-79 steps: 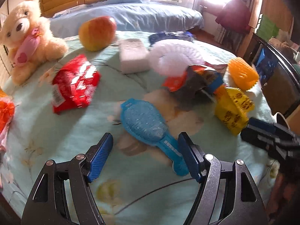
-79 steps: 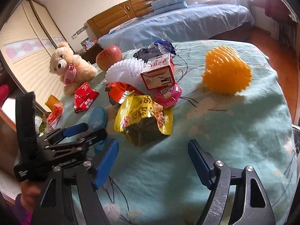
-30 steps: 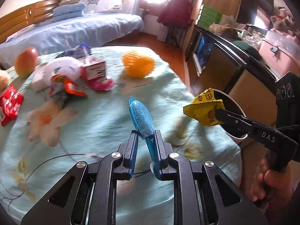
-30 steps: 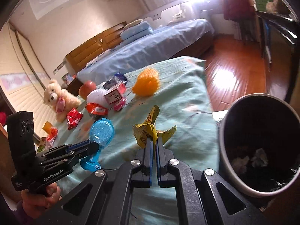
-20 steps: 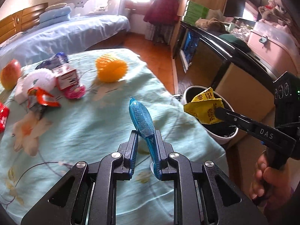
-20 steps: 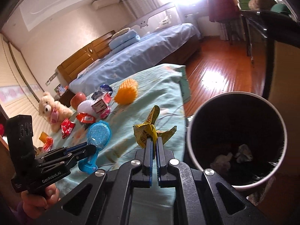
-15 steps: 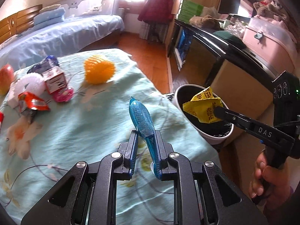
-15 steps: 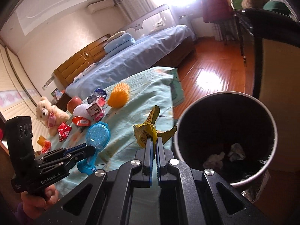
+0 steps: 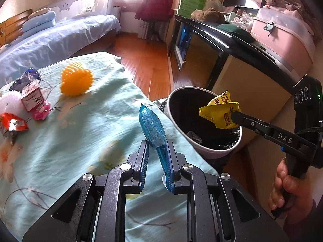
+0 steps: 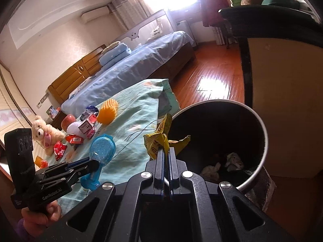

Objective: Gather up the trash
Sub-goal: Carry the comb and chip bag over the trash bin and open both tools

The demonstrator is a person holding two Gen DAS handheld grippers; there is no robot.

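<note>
While both hands carry loads beside the bed:
Writing: "DAS" on the right gripper; "GenRobot.AI" on the left gripper.
Right gripper: clamped on a crumpled yellow snack wrapper with red characters, over the black-lined white round bin.
Left gripper: gripping a translucent blue plastic brush.
Surface: pale green floral bedspread; wooden floor beyond.

A: Any lettering near the bin?
B: "DAS" on the right gripper above it; "GenRobot.AI" on the left gripper beside it. The yellow wrapper's red characters are unreadable.
</note>
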